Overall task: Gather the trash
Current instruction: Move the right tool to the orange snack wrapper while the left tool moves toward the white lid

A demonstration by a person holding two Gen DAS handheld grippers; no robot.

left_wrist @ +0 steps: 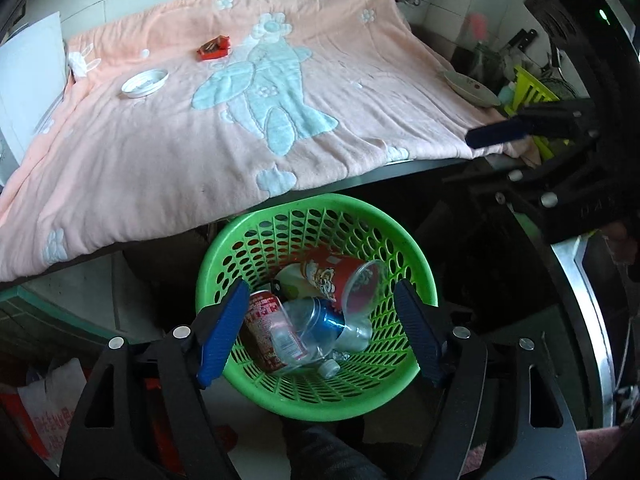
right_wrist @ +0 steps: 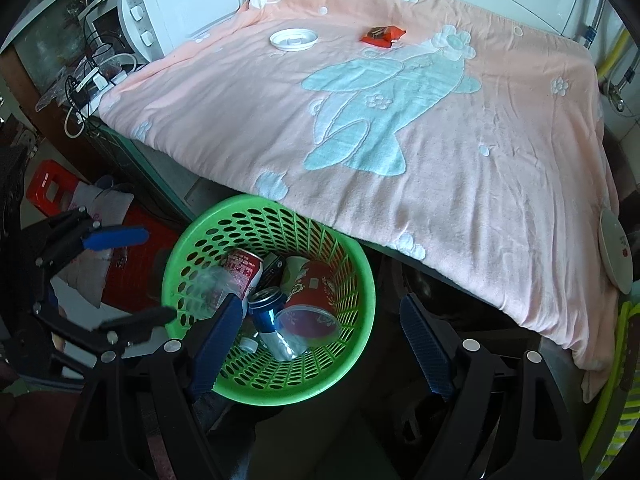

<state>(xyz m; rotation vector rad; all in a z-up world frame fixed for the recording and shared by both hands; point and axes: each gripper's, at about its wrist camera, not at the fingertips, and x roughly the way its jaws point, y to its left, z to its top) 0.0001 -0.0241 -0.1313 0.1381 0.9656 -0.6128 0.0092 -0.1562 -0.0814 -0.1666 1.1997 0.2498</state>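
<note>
Trash, collected so far: the round green perforated plastic basket (left_wrist: 316,392) on the floor just below the table edge holds 1 red printed drink can (left_wrist: 262,320), 1 clear plastic bottle with a blue label (left_wrist: 316,328), 1 red-and-white paper cup with a cartoon figure (left_wrist: 320,280) and 1 blue can (right_wrist: 266,304).

Outstanding, by your count: 2 items on the pink flower-patterned blanket (left_wrist: 160,152) — 1 white round plastic lid (left_wrist: 145,83) and 1 red snack wrapper (left_wrist: 214,48), near each other at the far side.

Writing: can print too small to read; no brand legible.

Your left gripper (left_wrist: 318,332) is spread wide over the basket, empty. Your right gripper (right_wrist: 320,340) likewise, wide and holding nothing.
</note>
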